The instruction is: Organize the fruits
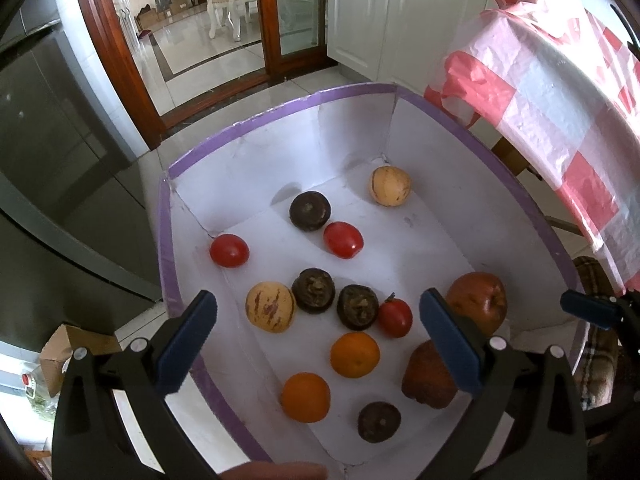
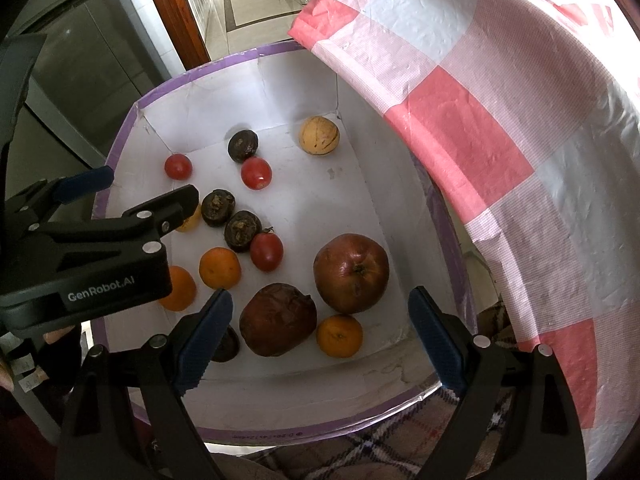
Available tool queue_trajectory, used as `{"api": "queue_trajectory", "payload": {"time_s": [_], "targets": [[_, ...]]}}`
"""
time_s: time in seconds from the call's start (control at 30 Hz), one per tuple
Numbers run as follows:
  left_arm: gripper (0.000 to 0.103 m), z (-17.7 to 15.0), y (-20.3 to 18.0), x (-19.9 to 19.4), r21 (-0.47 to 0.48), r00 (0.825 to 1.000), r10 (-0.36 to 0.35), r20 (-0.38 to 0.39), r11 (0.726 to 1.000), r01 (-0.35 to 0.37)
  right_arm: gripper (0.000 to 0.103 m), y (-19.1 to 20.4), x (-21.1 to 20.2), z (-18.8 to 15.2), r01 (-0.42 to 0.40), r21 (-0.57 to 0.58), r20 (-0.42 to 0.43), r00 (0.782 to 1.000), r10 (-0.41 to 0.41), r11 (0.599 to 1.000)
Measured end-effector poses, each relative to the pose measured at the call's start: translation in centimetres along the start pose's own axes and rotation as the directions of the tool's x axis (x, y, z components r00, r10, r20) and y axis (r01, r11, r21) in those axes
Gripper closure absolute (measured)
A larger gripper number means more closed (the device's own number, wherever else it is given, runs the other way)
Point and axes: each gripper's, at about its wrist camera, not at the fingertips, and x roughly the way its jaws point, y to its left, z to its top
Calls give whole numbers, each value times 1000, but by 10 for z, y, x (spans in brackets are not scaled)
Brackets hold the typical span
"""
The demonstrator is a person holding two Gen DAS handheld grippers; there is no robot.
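We hold both claws wide open and empty over the box: the left claw [image 1: 316, 344] above the oranges [image 1: 354, 355] and dark round fruits [image 1: 313, 290], the right claw [image 2: 320, 340] above the wrinkled dark-red fruit [image 2: 278, 319] and the apple [image 2: 351, 273]. In our judgement sorting has barely begun, since tomatoes [image 1: 229, 250], striped yellow fruits [image 1: 270, 306] and the rest lie mixed across the white box [image 1: 256, 128]. The checkered plastic sheet [image 2: 500, 128] overhangs its right rim, crowding that side.
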Motion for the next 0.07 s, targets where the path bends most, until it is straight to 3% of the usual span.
{"api": "queue_trajectory", "payload": {"time_s": [0.07], "targets": [[2,0,0,0,-1,1000,-2,-2,1000,2,16,-1,0,-1,1,0,-1,1000,-1,1000]]}}
